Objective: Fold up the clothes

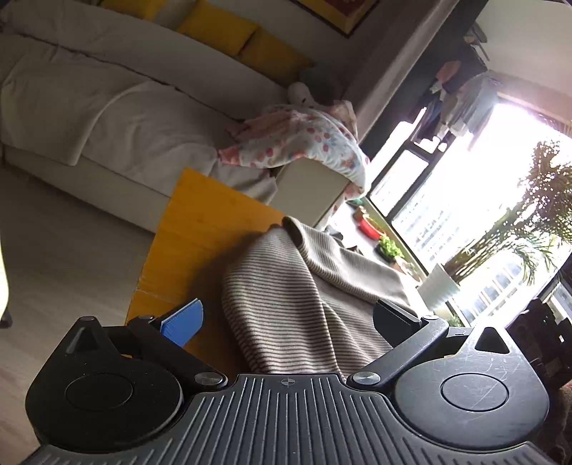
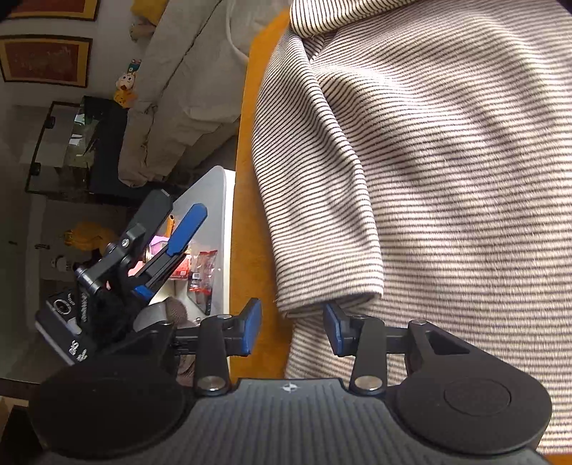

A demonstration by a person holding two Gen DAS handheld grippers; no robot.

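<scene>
A yellow-topped counter is seen in a living room, with a pale sofa carrying yellow cushions behind it and a bright window to one side. A striped garment, beige with thin dark lines, is spread over the counter, one fold lying close to the counter's edge. The left gripper is held wide apart, with cloth lying between its jaws but not pinched. The right gripper is angled down at the folded hem, its blue pads parted and unpressed.
</scene>
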